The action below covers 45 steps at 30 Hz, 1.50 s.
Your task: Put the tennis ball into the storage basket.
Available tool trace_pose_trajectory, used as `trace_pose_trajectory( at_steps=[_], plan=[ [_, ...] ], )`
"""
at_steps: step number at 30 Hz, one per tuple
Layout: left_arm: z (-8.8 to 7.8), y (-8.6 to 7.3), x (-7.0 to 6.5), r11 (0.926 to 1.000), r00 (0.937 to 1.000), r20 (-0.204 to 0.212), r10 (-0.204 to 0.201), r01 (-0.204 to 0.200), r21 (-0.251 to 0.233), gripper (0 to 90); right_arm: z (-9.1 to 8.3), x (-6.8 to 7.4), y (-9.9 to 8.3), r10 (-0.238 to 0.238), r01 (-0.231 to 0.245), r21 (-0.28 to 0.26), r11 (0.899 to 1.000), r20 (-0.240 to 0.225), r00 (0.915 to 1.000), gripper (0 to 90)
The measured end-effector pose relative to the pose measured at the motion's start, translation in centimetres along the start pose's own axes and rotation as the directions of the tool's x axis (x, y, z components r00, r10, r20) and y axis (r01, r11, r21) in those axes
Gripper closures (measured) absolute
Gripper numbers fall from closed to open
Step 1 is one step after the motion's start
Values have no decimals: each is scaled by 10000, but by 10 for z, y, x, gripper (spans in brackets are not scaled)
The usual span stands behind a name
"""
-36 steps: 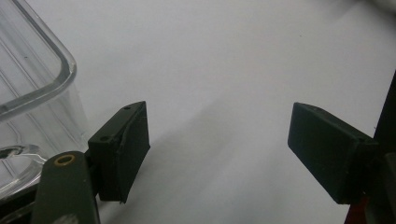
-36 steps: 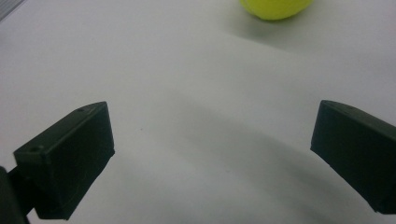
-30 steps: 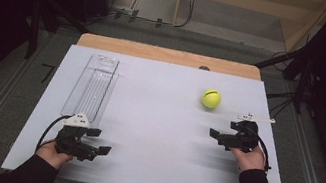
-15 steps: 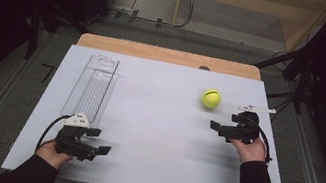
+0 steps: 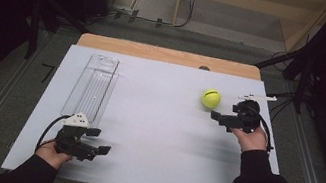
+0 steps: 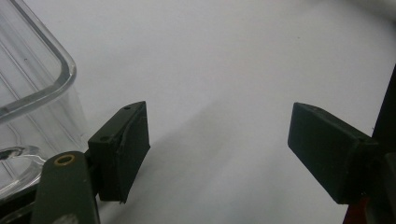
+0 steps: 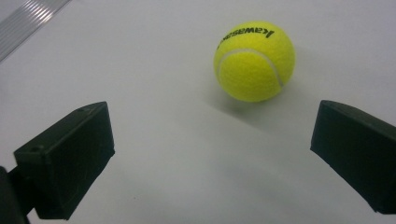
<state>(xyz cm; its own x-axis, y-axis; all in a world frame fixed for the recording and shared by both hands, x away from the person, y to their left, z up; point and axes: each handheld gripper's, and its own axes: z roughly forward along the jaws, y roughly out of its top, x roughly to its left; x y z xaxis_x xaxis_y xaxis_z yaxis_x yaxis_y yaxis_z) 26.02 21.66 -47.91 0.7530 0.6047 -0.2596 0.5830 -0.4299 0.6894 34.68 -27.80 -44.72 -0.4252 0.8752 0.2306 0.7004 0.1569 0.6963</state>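
Note:
A yellow tennis ball [image 5: 211, 98] lies on the white table top [image 5: 153, 135] at the back right. My right gripper [image 5: 222, 114] is just right of it and slightly nearer, held open and pointing left. In the right gripper view the ball [image 7: 254, 60] rests a short way beyond the gripper [image 7: 210, 154], apart from both black jaws. A long clear plastic container [image 5: 93, 84] stands empty at the back left. My left gripper [image 5: 99, 141] hovers open near the front left edge, with nothing between its jaws [image 6: 219, 149]. The container's rounded corner [image 6: 32, 84] shows beside its left jaw.
A wooden board edge [image 5: 167, 55] runs along the table's far side. Cables and dark stands [image 5: 306, 71] surround the table on the floor. Bare white surface stretches between the two grippers.
My right gripper has moved away from the person and a little left, closing in on the tennis ball. The left gripper has stayed in place.

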Motion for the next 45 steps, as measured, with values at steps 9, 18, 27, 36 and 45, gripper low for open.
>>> trace_pose_trajectory(
  at_steps=[9, 18, 27, 36, 45],
  plan=[
    [0, 0, 0, 10000, 10000, 5, -14, 15, -19, 211, 5, -1, 14, -62, 60, 208, 9998, 108, 9999, 0],
    [0, 0, 1, 10000, 10000, -14, -45, 45, -13, 211, 5, -3, 30, -108, 107, 105, 9999, 189, 9998, 0],
    [0, 0, 1, 10000, 10000, -13, -64, 64, -57, 212, 9, -9, 46, 20, -22, 69, 10000, 313, 9995, 0],
    [0, -2, 2, 9998, 9998, -87, -158, 157, -102, 212, 20, -17, 57, 273, -272, -48, 9996, 338, 9991, 0],
    [0, -4, 1, 9998, 9994, -269, -217, 216, -38, 211, 33, -18, 69, 115, -112, -88, 9999, 344, 9993, 0]
  ],
)
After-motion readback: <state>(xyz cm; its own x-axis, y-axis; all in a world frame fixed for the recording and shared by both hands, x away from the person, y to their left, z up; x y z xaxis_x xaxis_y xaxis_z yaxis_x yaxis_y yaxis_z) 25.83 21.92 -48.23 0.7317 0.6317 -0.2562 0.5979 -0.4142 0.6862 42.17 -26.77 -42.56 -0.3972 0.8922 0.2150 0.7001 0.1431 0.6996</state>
